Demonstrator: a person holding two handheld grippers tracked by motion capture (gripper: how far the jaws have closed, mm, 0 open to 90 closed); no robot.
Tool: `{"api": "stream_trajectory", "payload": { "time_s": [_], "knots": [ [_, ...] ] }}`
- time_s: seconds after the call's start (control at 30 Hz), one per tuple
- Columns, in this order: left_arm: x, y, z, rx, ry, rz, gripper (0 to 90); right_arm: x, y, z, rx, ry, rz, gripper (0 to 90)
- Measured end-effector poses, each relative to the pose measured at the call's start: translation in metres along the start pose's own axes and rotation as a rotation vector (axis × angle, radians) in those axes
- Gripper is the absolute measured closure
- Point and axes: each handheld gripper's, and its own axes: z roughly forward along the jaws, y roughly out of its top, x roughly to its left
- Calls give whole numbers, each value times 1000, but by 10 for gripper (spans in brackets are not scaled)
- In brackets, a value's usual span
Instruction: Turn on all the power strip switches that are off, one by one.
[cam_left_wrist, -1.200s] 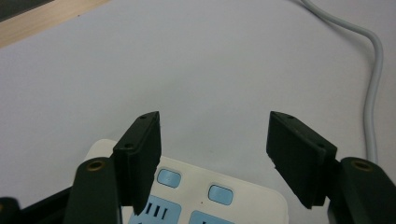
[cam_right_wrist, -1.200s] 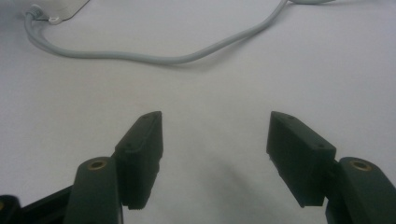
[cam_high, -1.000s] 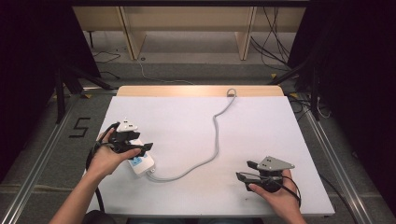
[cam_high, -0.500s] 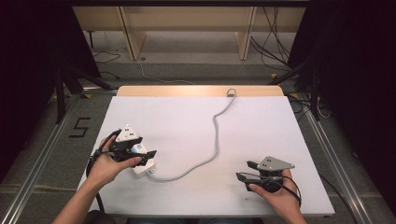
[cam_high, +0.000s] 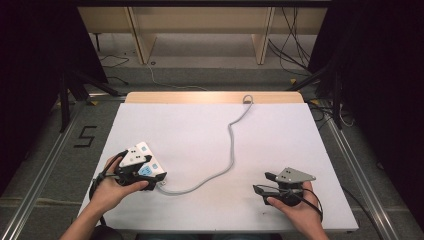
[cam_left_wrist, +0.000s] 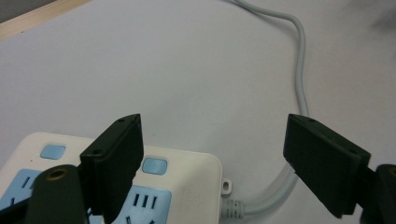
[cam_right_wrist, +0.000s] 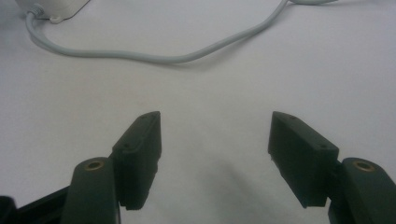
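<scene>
White foam-like sheeting covers the table (cam_high: 280, 150) in the high view, with a strip of bare wood along its far edge. On its near left part lies a white power strip (cam_high: 141, 156) with blue sockets, and its grey cable (cam_high: 231, 145) snakes from the strip's near end across the middle of the table to the far edge. The left hand (cam_high: 112, 189) holds the left gripper (cam_high: 156, 176) right over the near end of the power strip; its jaws have just been opening, and whether they touch the strip cannot be told from this height. Well apart, on the near right part of the table, the right hand (cam_high: 295, 210) holds the right gripper (cam_high: 261, 183) low over bare sheeting, with its grey three-cornered plate on top and its jaws pointing toward the left. From the left gripper view, the left gripper (cam_left_wrist: 212, 154) has its jaws spread wide: one black jaw stands over the blue sockets of the power strip (cam_left_wrist: 187, 179), the other hangs beyond the strip's end, beside the cable (cam_left_wrist: 301, 79) where it curves out of its ribbed sleeve, and neither pad presses on anything. From the right gripper view, the right gripper (cam_right_wrist: 215, 135) has its jaws spread with only white sheeting between them, while the cable (cam_right_wrist: 154, 57) runs across the table farther off to a corner of the power strip (cam_right_wrist: 53, 7) at the upper left.
</scene>
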Motion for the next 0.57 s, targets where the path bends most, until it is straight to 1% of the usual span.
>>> {"api": "stream_trajectory", "payload": {
  "time_s": [0.33, 0.57],
  "knots": [
    [-8, -12, -5, -27, 4, 9, 177, 0, 0, 0, -1, 1, 1, 357],
    [-11, -13, -4, -29, 9, 24, 168, -1, 0, -1, -7, 2, 1, 354]
  ]
}}
